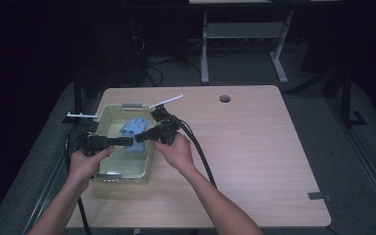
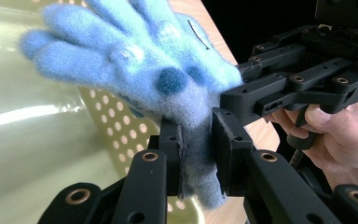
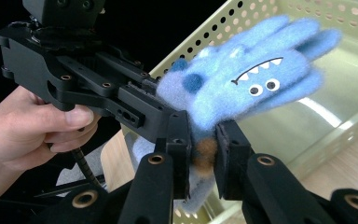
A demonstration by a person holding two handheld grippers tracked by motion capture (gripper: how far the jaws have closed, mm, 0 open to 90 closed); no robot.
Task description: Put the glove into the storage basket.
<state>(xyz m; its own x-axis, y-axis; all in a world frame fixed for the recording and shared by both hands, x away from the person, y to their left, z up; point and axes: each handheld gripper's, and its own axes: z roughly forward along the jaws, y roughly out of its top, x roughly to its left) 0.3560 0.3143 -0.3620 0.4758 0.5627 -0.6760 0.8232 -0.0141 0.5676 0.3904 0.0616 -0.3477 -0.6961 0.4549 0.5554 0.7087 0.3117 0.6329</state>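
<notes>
Fuzzy light-blue knitted glove (image 3: 242, 84) with dark blue spots, googly eyes and a zigzag toothy mouth, held up at the centre of both gripper views, fingers fanning toward the upper left in the left gripper view and the upper right in the right gripper view. In the high view, seen as a blue patch (image 1: 133, 128) left of centre, over the pale green perforated plastic basket (image 1: 108, 113). Pinched at the cuff from two sides: left gripper (image 2: 196, 149) clamped on the cuff fabric at bottom centre of its own view, right gripper (image 3: 201, 154) likewise closed on the cuff, a brown patch showing between its pads. Each gripper meeting the other tip to tip above the basket (image 1: 133, 139). Underneath, a light wooden table (image 1: 254, 147); beyond, at the top of the high view, a dark floor with white desk legs (image 1: 204, 49).
</notes>
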